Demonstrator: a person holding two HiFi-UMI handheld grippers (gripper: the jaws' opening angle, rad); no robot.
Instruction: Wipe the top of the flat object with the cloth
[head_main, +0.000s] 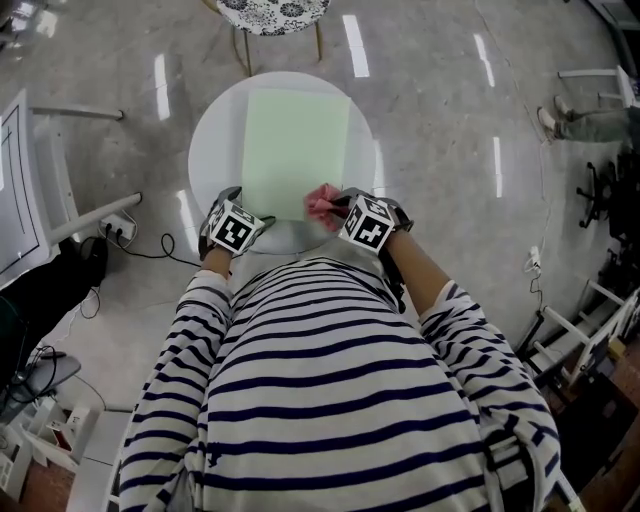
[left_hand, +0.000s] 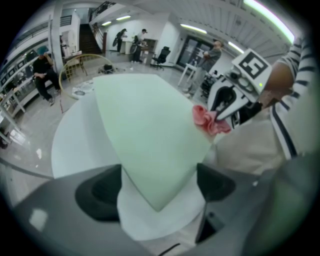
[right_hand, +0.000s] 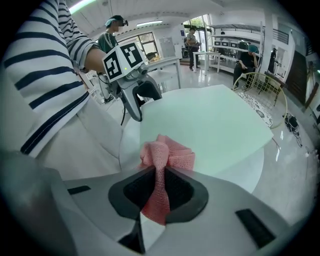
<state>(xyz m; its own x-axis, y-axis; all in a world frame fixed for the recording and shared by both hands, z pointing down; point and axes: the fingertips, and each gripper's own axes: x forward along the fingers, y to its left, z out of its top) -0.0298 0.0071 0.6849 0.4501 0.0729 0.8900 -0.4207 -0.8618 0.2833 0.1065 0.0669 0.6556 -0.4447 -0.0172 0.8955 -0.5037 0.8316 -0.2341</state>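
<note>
Closest in, at the bottom of the head view, the person's striped shirt (head_main: 330, 400) is filling the frame. Just above it, right of centre, the right gripper (head_main: 340, 208) is pinching the pink cloth (head_main: 322, 205). Its own view shows the jaws clamping a narrow fold of the cloth (right_hand: 167, 155), with the loose bunch spilling out ahead of them. That bunch is sitting at the near edge of the flat object (head_main: 295, 150), a pale green sheet, by its near right corner.

Left of centre, the left gripper (head_main: 240, 205) is hovering at the sheet's near left corner. In its own view the jaws are standing wide apart and gripping nothing, and the sheet's corner (left_hand: 150, 125) is pointing in between them, over the white tabletop.

The sheet is lying flat on the round white table (head_main: 215, 140), covering its middle. Beyond the table, at the top edge of the frame, a chair with a patterned seat (head_main: 272, 12) is standing on the glossy grey floor.
</note>
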